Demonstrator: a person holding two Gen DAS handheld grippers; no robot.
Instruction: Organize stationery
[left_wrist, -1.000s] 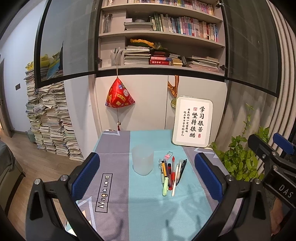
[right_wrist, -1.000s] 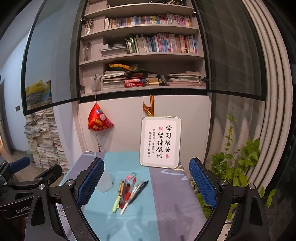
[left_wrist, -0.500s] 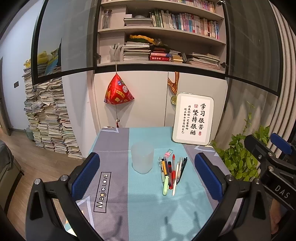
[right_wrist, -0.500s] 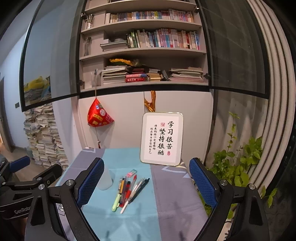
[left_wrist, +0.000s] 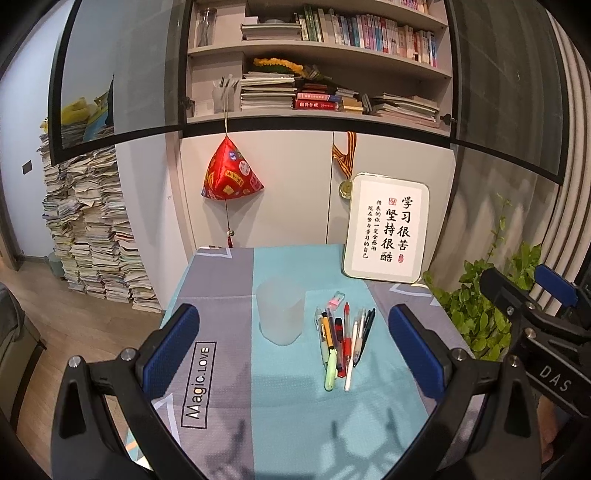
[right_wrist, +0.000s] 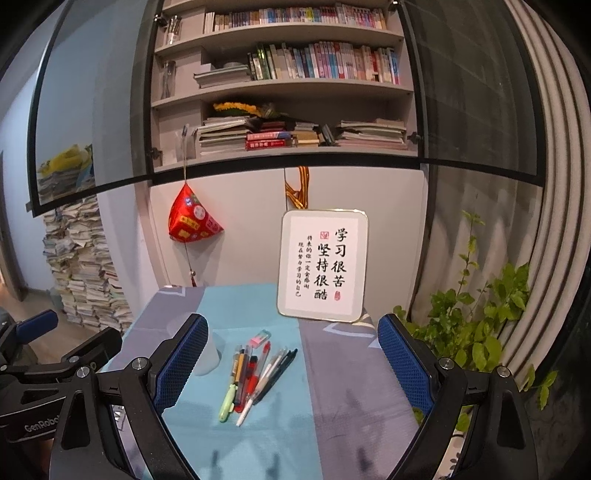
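Frosted plastic cup (left_wrist: 280, 315): I see it upright on the teal strip of the desk (left_wrist: 288, 417), just left of the pens.
Pens (left_wrist: 341, 343): bundle lying flat side by side, pink eraser (left_wrist: 337, 298) at its far end.
Left tool (left_wrist: 293, 349): I hold it above the near edge, fingers spread wide, nothing between them.
Right tool (right_wrist: 291, 363): likewise spread and holding nothing.
Framed sign (right_wrist: 323, 264): leaning at the back.

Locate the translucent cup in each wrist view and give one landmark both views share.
Left wrist: the translucent cup stands centre frame, left of the pens.
Right wrist: the cup sits left of centre, partly hidden behind a blue finger pad.
Shared landmark: the calligraphy sign at the table's back.
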